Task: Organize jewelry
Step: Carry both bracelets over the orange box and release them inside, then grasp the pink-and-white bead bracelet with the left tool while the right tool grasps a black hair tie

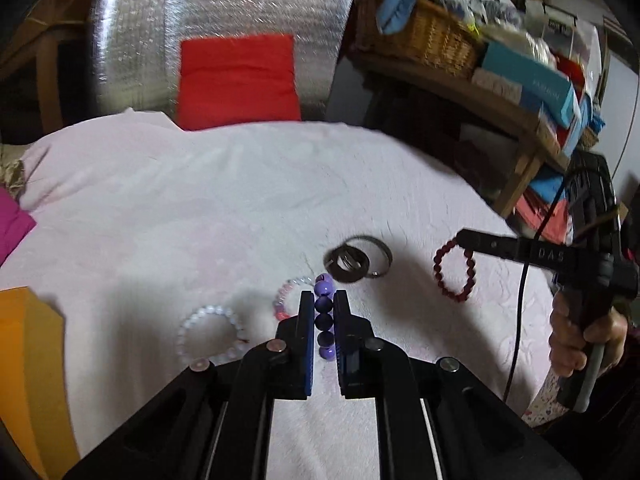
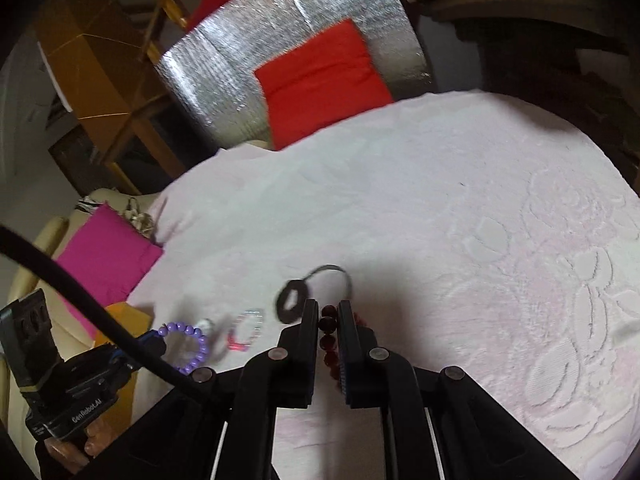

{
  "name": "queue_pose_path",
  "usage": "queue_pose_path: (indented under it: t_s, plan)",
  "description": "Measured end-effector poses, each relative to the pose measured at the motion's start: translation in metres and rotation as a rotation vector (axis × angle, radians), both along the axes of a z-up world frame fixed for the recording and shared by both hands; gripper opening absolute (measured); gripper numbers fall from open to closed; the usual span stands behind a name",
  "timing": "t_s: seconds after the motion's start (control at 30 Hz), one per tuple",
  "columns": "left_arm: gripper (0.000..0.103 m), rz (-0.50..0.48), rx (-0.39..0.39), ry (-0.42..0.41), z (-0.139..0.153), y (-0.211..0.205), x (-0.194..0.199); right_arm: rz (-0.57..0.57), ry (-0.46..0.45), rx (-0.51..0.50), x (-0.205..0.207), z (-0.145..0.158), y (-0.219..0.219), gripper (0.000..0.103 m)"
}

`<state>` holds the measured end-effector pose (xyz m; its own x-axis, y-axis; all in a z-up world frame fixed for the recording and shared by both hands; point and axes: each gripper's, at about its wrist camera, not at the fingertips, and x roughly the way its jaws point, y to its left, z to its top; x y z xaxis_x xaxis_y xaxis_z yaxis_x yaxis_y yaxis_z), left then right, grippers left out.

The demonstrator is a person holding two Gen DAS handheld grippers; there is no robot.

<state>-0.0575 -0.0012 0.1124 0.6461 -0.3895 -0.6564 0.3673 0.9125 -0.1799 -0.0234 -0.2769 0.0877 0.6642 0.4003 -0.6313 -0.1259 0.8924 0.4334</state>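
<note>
My left gripper is shut on a purple bead bracelet and holds it above the pale pink cloth; it also shows in the right wrist view. My right gripper is shut on a dark red bead bracelet, which hangs from its fingertips in the left wrist view. On the cloth lie a clear bead bracelet, a pink and clear bracelet and dark metal bangles.
A red cushion leans on a silver foil panel behind the cloth. A wooden shelf with a wicker basket and boxes stands at the right. A magenta cloth and an orange box lie at the left.
</note>
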Motion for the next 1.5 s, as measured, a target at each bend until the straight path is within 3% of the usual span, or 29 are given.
queue_pose_path:
  t_s: [0.37, 0.63, 0.77, 0.93, 1.1, 1.3, 1.5]
  plan:
    - [0.009, 0.19, -0.072, -0.082, 0.045, 0.07, -0.048, 0.143, -0.062, 0.018, -0.019, 0.031, 0.085, 0.01]
    - [0.009, 0.381, 0.023, -0.114, 0.066, 0.173, -0.102, 0.349, -0.078, 0.06, -0.03, 0.051, 0.208, 0.01]
    - [0.009, 0.476, 0.044, -0.071, 0.054, 0.225, -0.114, 0.483, -0.099, 0.043, -0.037, 0.06, 0.284, 0.01]
    - [0.009, 0.563, 0.037, 0.021, 0.017, 0.275, -0.119, 0.593, -0.081, 0.037, -0.037, 0.06, 0.362, 0.01]
    - [0.009, 0.606, 0.035, 0.112, -0.022, 0.297, -0.115, 0.664, 0.014, -0.026, -0.025, 0.032, 0.431, 0.01]
    - [0.01, 0.646, 0.027, 0.194, -0.052, 0.313, -0.107, 0.712, 0.117, -0.078, -0.013, -0.011, 0.481, 0.011]
    - [0.009, 0.678, 0.096, 0.254, -0.065, 0.319, -0.099, 0.628, 0.128, -0.165, 0.008, -0.029, 0.488, 0.013]
